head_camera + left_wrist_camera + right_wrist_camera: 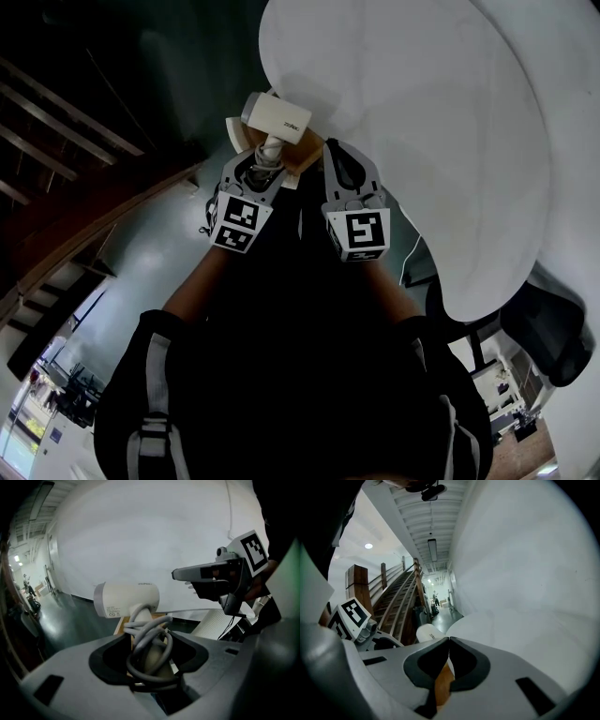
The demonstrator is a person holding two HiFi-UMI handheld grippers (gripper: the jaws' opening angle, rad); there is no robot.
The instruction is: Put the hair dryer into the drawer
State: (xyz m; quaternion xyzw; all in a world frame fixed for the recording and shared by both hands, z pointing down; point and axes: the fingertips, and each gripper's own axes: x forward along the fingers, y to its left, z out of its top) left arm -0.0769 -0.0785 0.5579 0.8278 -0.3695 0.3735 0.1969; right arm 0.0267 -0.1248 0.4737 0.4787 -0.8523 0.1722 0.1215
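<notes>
A cream-white hair dryer (277, 117) has its grey cord wound around the handle. My left gripper (265, 159) is shut on that handle and cord, and the dryer's barrel stands above the jaws (126, 599). In the left gripper view the cord coils (149, 641) fill the gap between the jaws. My right gripper (333, 150) is just to the right of the dryer, shut with nothing in it; its tips meet in the right gripper view (449, 641). A light wooden surface (300, 167) shows under both grippers; I cannot tell whether it is the drawer.
A large white round table (422, 122) fills the upper right, close beside the right gripper. A wooden staircase (56, 187) runs along the left. The floor (159, 253) is dark green. A dark chair (553, 337) stands at the right edge.
</notes>
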